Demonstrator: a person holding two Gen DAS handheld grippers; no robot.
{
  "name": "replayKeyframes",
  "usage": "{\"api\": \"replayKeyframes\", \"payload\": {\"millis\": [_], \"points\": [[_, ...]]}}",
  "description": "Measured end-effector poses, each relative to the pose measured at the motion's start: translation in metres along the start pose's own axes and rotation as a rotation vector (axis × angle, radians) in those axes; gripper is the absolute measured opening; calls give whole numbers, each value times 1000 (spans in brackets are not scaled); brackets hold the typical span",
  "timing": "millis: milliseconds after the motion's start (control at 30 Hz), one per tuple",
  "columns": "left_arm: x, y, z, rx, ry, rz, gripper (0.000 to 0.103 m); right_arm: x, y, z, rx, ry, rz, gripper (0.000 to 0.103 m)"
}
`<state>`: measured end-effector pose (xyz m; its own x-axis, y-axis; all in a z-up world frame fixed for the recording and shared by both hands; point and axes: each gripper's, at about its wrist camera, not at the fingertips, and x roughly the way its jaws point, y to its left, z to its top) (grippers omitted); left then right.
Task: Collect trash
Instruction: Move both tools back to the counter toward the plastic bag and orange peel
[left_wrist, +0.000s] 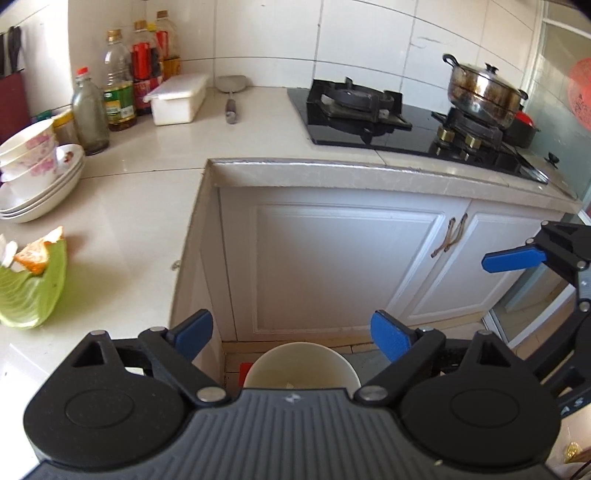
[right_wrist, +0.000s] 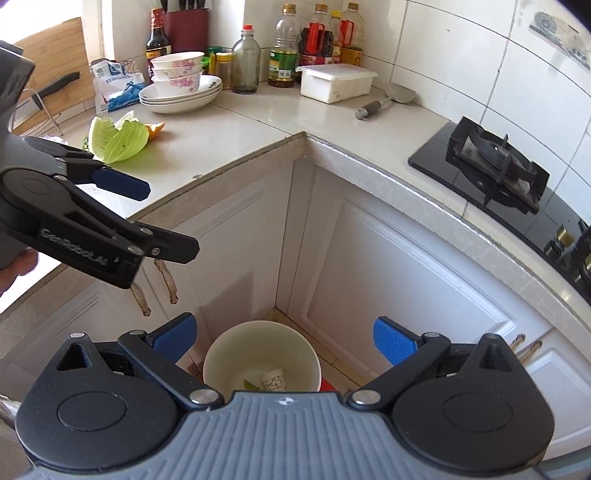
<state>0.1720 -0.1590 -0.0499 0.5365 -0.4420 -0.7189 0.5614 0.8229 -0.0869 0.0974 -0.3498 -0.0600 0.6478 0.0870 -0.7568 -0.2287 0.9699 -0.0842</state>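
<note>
A white bin (right_wrist: 258, 347) stands on the floor in the cabinet corner, holding a paper cup (right_wrist: 275, 380) and a green scrap (right_wrist: 251, 386). My right gripper (right_wrist: 284, 338) hovers above it, open, with nothing between its pads. My left gripper (left_wrist: 291, 336) is also open and empty over the bin (left_wrist: 295, 363). Its blue finger (right_wrist: 122, 186) shows at the left of the right wrist view. On the counter lie a cabbage leaf (left_wrist: 33, 291) (right_wrist: 118, 140) and orange peel (left_wrist: 35, 253) (right_wrist: 155, 129), apart from both grippers.
Stacked bowls and plates (right_wrist: 181, 85), several bottles (right_wrist: 282, 48), a white lidded box (right_wrist: 336, 83) and a spatula (right_wrist: 384, 101) stand on the counter. A gas hob (left_wrist: 354, 107) carries a steel pot (left_wrist: 484, 92). White cabinet doors (left_wrist: 343, 258) flank the bin.
</note>
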Motion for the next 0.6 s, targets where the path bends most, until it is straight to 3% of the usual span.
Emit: {"api": "replayKeyframes", "payload": {"millis": [200, 600], "points": [[-30, 28, -9, -50, -41, 66, 95, 10, 23, 24, -77, -22, 37, 103], [-77, 124, -44, -191, -88, 313, 97, 35, 102, 82, -239, -64, 129, 103]]}}
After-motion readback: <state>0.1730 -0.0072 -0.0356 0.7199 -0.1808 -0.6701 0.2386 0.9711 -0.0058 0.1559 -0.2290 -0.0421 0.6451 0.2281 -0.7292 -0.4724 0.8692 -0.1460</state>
